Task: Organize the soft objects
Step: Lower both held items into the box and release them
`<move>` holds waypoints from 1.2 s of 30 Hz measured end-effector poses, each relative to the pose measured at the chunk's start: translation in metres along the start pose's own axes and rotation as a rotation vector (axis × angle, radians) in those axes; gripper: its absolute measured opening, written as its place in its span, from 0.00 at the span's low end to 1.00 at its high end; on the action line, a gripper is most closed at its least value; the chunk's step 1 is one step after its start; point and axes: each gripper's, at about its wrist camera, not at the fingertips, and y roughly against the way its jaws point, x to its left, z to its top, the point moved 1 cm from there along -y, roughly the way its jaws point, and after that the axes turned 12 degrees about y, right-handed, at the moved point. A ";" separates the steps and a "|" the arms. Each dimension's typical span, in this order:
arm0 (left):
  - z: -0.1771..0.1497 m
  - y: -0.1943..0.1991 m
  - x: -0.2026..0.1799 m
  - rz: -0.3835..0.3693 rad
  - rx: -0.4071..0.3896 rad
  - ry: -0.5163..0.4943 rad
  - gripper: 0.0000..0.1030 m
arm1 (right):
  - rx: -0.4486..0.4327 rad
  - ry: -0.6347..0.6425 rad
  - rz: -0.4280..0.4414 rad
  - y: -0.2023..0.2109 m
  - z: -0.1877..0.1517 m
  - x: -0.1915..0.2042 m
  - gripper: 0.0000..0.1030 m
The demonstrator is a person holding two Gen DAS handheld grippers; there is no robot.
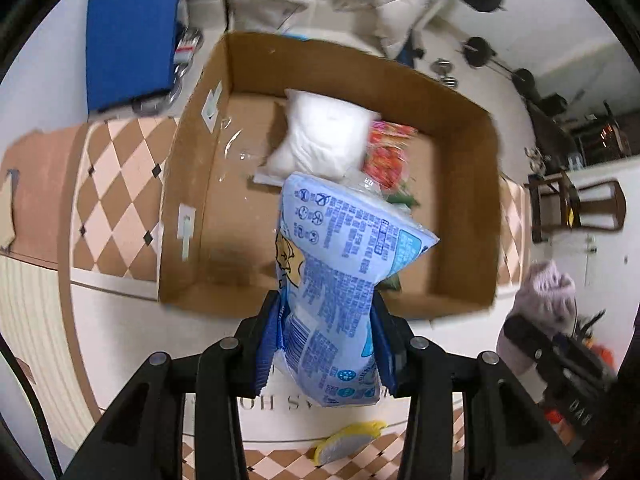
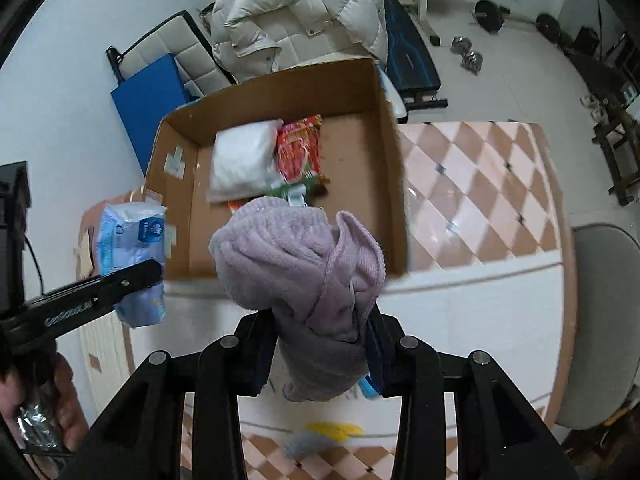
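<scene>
My left gripper [image 1: 326, 344] is shut on a light blue tissue pack [image 1: 340, 280] and holds it up over the near edge of an open cardboard box [image 1: 192, 184]. My right gripper [image 2: 320, 354] is shut on a lilac fluffy cloth [image 2: 304, 264], held before the same box [image 2: 384, 184]. Inside the box lie a white soft pack [image 1: 320, 136] and a red-orange printed pack [image 1: 386, 152]; both also show in the right wrist view, the white pack [image 2: 244, 160] beside the red pack [image 2: 298, 148]. The left gripper and blue pack [image 2: 132, 248] appear at the right view's left side.
The box stands on a table with a checkered cloth [image 2: 480, 184]. A yellow and grey sponge [image 1: 348, 442] lies near the front edge. A blue mat [image 1: 132, 32], a white puffy jacket [image 2: 296, 12], a weight bench [image 2: 412, 56] and dumbbells [image 2: 466, 54] are behind.
</scene>
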 end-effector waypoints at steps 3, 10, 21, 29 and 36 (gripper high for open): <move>0.022 -0.020 0.004 0.040 0.034 0.031 0.38 | 0.041 -0.020 -0.025 -0.023 0.033 0.008 0.40; 0.051 -0.073 0.005 0.149 0.111 0.029 0.38 | 0.145 -0.052 -0.099 -0.096 0.077 -0.003 0.40; 0.051 -0.099 0.020 0.171 0.167 0.061 0.42 | 0.234 -0.077 -0.104 -0.144 0.075 -0.014 0.40; 0.042 -0.083 0.014 0.128 0.153 0.045 0.73 | 0.291 -0.064 -0.076 -0.153 0.073 -0.014 0.48; 0.023 -0.048 0.006 0.111 0.102 0.025 0.90 | 0.273 -0.041 -0.078 -0.133 0.070 -0.009 0.70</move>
